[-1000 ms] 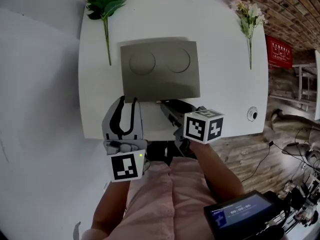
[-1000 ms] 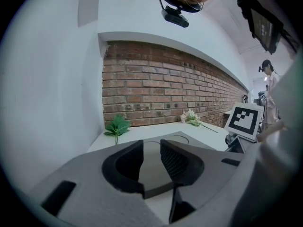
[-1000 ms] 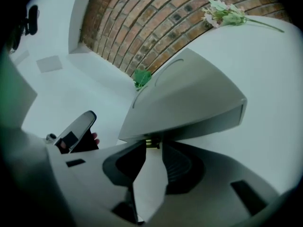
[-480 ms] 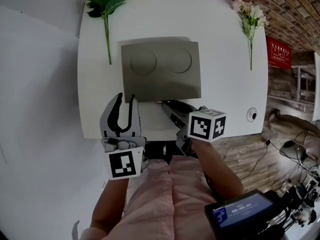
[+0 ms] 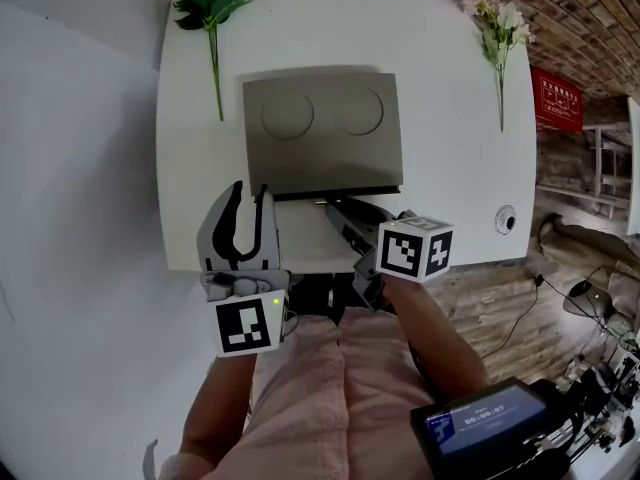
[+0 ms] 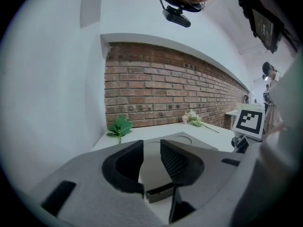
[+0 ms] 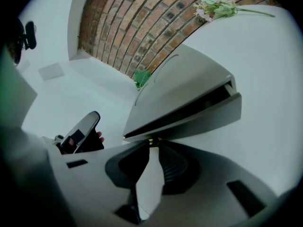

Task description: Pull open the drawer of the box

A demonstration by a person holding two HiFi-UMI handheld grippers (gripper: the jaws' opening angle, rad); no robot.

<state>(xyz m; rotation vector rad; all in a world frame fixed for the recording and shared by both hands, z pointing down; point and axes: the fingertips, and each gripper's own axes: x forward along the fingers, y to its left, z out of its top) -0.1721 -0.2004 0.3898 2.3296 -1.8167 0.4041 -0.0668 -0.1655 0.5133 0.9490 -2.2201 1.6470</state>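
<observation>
A flat grey box [image 5: 322, 133] with two round recesses in its top lies on the white table [image 5: 450, 168]. Its drawer front [image 7: 199, 119] faces me, with a dark slit between it and the top. A small brass knob [image 7: 152, 140] sits on that front. My right gripper [image 5: 335, 208] [image 7: 152, 144] has just been closing, and its tips now pinch the knob. My left gripper [image 5: 248, 198] [image 6: 151, 150] is open and empty, by the box's near left corner [image 6: 158, 193].
A green leafy sprig [image 5: 210, 8] lies at the table's far left, a pale flower stem [image 5: 497, 28] at its far right. A small round fitting [image 5: 505, 225] sits near the right front edge. A brick wall [image 6: 156, 93] runs behind the table.
The right gripper's jaws have narrowed onto the knob. A dark slit now shows along the box's front edge. The left gripper has held still.
</observation>
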